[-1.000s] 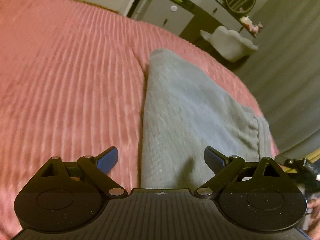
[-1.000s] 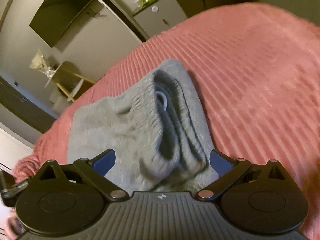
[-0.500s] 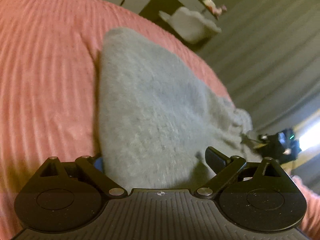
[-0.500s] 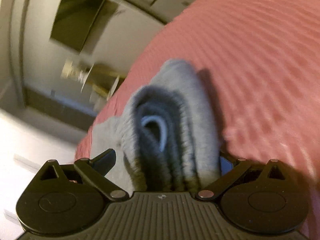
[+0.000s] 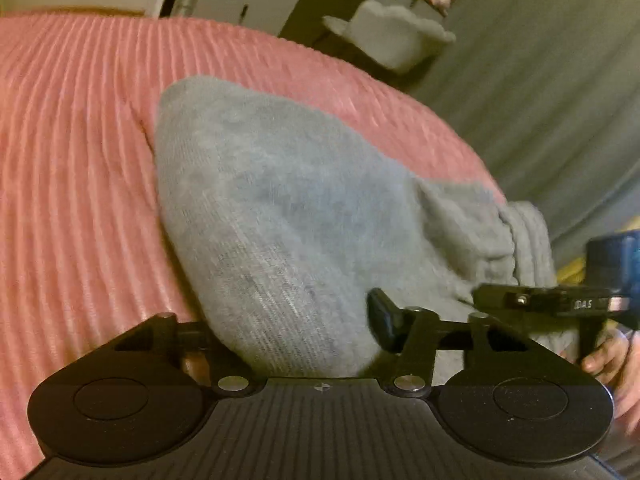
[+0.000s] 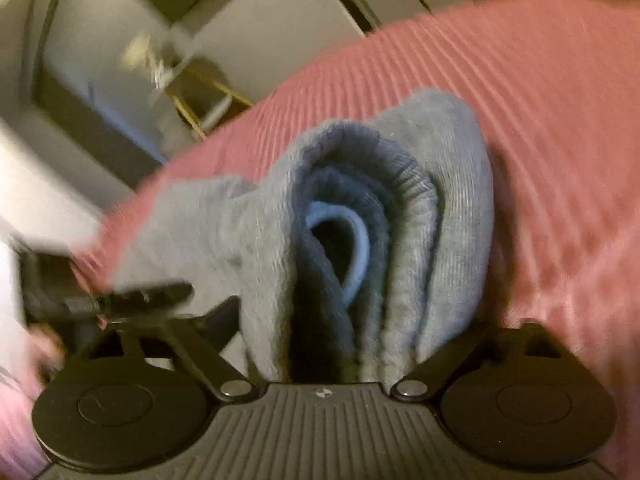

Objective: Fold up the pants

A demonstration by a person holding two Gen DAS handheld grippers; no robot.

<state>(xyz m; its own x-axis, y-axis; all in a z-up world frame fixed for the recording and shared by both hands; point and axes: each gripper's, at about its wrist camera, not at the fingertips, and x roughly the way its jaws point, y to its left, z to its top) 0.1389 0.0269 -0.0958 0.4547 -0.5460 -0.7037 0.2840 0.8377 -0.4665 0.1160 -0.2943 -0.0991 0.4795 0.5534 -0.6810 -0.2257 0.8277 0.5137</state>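
pink ribbed bedspread covers the bed, fills most of both views; beyond its far edge: pale cabinet with a round knob, dark-framed; white fluffy seat right of the cabinet; grey curtain further right; past the bedspread in the right wrist view, blurred wall and yellowish sticks

Bed covered in a pink ribbed blanket, ridges running across the whole top. Lying directly on it, grey pants, folded into a thick bundle, one narrow end toward the far side. At the near end, stacked layers with the ribbed waistband and a pale cord loop showing.
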